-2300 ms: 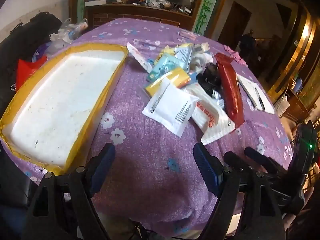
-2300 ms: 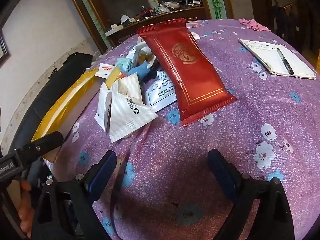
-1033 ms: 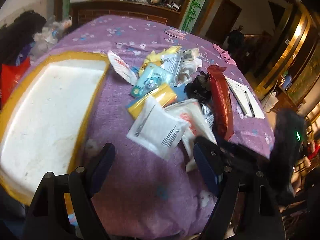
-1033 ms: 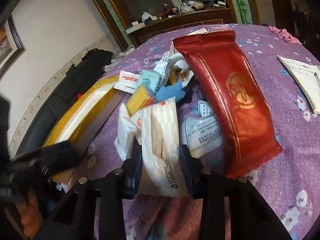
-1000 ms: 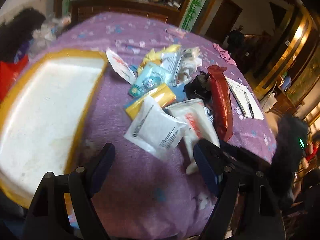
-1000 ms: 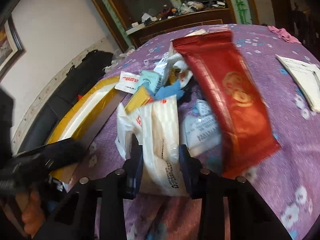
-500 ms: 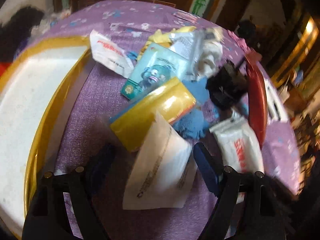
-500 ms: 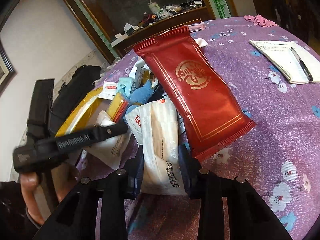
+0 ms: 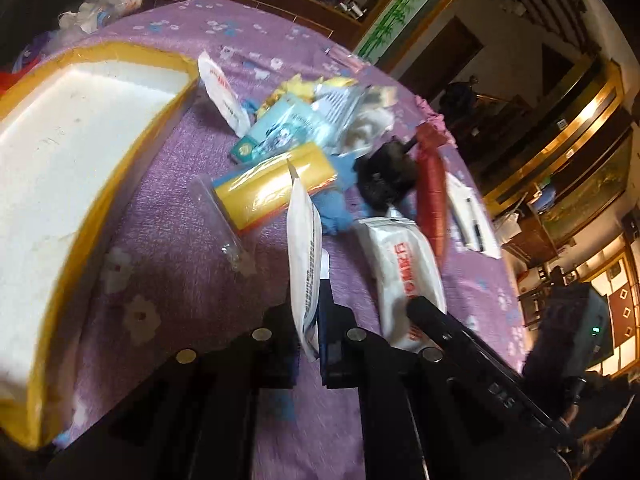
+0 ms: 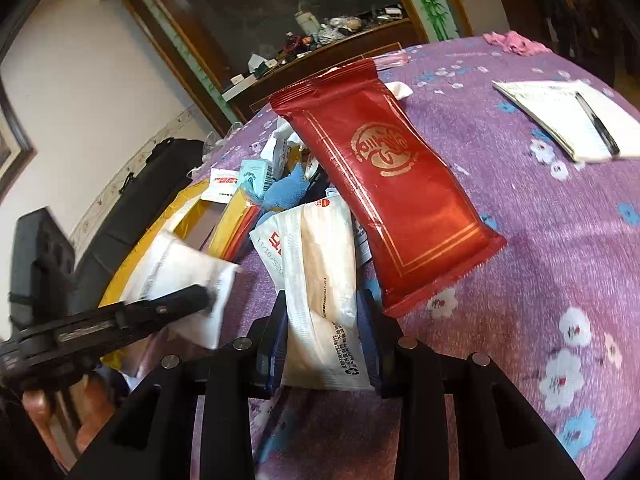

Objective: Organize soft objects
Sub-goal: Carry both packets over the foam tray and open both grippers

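The left claw (image 9: 308, 344), its jaws having just been closing, is pinching a flat white packet (image 9: 305, 256) edge-on above the purple counter (image 9: 180, 272), beside the yellow-rimmed tray (image 9: 100, 200). The right claw (image 10: 322, 344) is gripping a white tissue pack (image 10: 320, 280), lying against the red pouch (image 10: 384, 196).

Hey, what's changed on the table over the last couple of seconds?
The left gripper has just closed on the flat white pouch, lifting it on edge. The right gripper closed on the white tissue pack earlier. The red packet and foam tray stayed put.
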{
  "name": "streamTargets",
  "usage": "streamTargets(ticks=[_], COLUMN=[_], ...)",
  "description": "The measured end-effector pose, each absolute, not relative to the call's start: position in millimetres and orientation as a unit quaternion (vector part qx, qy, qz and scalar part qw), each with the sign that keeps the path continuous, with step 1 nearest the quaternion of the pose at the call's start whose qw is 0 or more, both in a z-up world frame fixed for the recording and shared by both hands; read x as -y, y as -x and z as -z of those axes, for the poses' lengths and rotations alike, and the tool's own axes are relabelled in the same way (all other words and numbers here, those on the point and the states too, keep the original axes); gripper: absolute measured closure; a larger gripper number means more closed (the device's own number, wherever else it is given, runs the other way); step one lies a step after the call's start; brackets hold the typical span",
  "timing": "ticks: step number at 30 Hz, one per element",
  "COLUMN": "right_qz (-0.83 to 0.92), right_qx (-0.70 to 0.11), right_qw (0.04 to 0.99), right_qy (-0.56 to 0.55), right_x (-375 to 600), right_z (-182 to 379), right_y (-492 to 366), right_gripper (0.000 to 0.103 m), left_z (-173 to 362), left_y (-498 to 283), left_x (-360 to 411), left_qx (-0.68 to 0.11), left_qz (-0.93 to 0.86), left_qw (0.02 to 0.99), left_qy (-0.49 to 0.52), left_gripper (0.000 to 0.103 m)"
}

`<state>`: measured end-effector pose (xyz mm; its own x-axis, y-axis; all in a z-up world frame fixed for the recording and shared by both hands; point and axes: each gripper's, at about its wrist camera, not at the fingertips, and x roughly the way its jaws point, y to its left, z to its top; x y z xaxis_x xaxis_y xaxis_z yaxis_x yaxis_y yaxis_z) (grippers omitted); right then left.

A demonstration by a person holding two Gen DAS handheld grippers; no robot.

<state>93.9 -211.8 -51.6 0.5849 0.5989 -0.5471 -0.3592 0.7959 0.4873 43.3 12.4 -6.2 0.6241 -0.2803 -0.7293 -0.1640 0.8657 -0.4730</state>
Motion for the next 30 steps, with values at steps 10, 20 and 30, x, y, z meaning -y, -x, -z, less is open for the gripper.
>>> streamTargets(ticks=[10,20,30], right_qz=[-0.356,-0.409,-0.4], right_qx=[-0.314,-0.342,-0.343], right_qw=[0.873,0.845,0.85], right_qy=[-0.111,-0.032,0.007], right_x=[140,-5,-67], right_z=[-19,-40,-47], right_y=[-68,-103,-92], right_gripper=[0.072,0.072,0.072], left_z=[-43,5,25], left_y=[17,16,17], left_x=[-87,-178,-202], left_qx=[-0.376,-0.396,-0.41], left_qz=[-0.024,-0.108,-0.108], left_qw=[0.883,0.852,0.842], left_qy=[0.28,0.326,0.333], left_gripper=[0.099,0.098,0.098])
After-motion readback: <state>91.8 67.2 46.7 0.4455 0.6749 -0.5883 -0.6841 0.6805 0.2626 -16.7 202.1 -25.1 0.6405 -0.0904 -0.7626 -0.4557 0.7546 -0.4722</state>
